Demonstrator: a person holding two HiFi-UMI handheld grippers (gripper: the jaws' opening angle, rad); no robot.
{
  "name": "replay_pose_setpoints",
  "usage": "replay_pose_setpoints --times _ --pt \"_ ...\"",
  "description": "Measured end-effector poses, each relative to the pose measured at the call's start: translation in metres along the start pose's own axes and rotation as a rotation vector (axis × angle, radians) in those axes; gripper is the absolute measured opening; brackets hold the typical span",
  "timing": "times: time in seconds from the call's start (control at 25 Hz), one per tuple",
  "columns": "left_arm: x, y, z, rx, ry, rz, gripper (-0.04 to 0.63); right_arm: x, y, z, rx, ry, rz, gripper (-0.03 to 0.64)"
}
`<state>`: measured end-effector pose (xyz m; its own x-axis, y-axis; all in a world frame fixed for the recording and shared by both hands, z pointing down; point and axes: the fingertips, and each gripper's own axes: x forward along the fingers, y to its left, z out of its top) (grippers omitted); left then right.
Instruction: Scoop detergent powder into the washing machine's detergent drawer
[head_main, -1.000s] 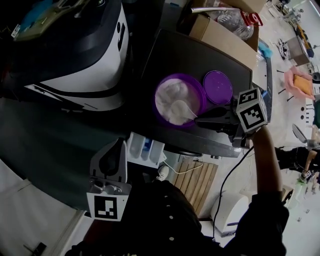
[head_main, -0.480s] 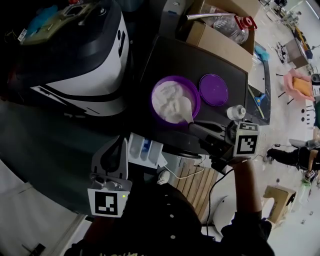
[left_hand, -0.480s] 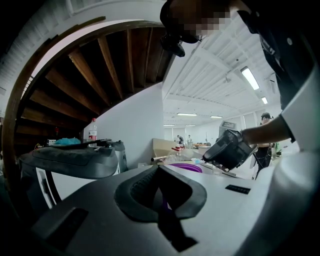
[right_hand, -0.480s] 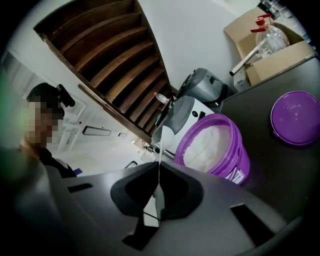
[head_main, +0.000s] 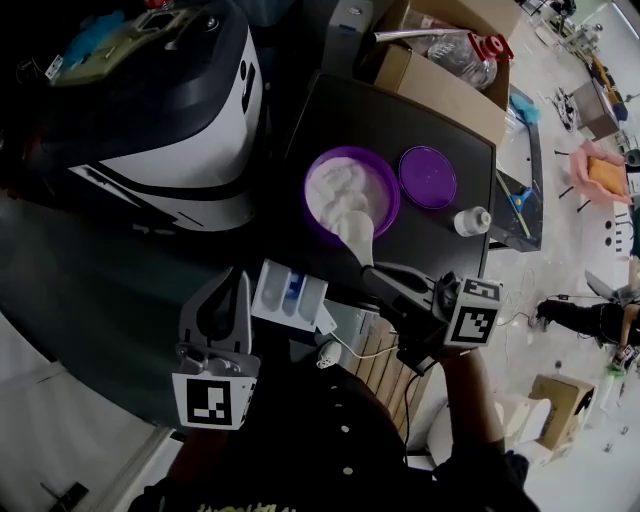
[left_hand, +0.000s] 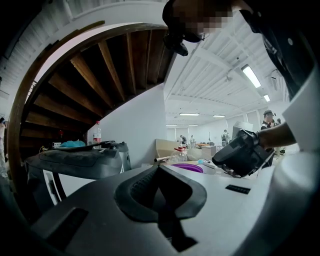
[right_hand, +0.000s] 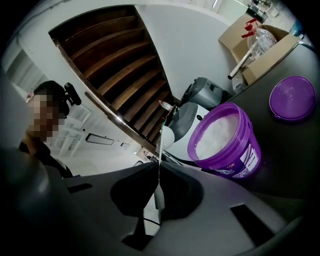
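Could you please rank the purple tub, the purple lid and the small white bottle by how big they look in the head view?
1. purple tub
2. purple lid
3. small white bottle
All three lie at about the same distance from the camera, so the order seems safe.

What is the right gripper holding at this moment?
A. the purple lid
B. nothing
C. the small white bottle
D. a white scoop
D: the right gripper has its jaws shut on the thin handle of the white scoop, while the purple lid lies flat on the dark surface beside the open purple tub.
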<state>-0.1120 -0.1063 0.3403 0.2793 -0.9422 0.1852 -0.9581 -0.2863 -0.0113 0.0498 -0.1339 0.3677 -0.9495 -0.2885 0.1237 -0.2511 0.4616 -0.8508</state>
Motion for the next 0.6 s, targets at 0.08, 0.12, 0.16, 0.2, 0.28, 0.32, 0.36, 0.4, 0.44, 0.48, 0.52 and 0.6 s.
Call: replay_pose_setpoints --times 0.08,0.12,0.16,0.2,0.28,0.32,0.36,0.4,0.44,0.48,0.52,0.6 --pt "-0.003 0.000 -0.002 -0.002 0.005 0.006 0.008 0.003 0.003 -0.011 -0.026 -0.003 -0.015 0.032" --pt "-0.005 0.000 -0.003 -0.003 0.005 0.008 0.008 0.004 0.003 -0.015 -0.032 -0.006 -0.019 0.032" --pt "-0.006 0.000 -0.004 -0.005 0.006 0.010 0.008 0.006 0.003 -0.020 -0.033 -0.008 -0.021 0.032" --pt "-0.008 0.000 -0.005 -0.009 0.010 0.012 0.008 0.008 0.003 -0.025 -0.031 -0.006 -0.023 0.032" --pt "-0.011 0.001 -0.009 -0.016 0.019 0.017 0.008 0.014 0.002 -0.037 -0.027 0.009 -0.024 0.032" --pt "-0.013 0.001 -0.011 -0.017 0.022 0.020 0.008 0.017 0.001 -0.044 -0.028 0.021 -0.024 0.032" --pt "-0.014 0.002 -0.012 -0.018 0.025 0.022 0.008 0.020 0.000 -0.052 -0.027 0.034 -0.023 0.032" --pt "-0.016 0.002 -0.014 -0.019 0.027 0.025 0.008 0.023 -0.001 -0.059 -0.025 0.048 -0.022 0.032" --pt "-0.018 0.003 -0.015 -0.021 0.030 0.029 0.008 0.027 -0.002 -0.066 -0.021 0.061 -0.021 0.032" --pt "-0.020 0.004 -0.017 -0.024 0.033 0.032 0.008 0.030 -0.003 -0.073 -0.019 0.071 -0.021 0.032" --pt "-0.022 0.005 -0.019 -0.026 0.037 0.035 0.008 0.033 -0.005 -0.078 -0.021 0.081 -0.024 0.032" --pt "-0.025 0.007 -0.023 -0.029 0.042 0.041 0.008 0.039 -0.009 -0.088 -0.034 0.100 -0.034 0.032"
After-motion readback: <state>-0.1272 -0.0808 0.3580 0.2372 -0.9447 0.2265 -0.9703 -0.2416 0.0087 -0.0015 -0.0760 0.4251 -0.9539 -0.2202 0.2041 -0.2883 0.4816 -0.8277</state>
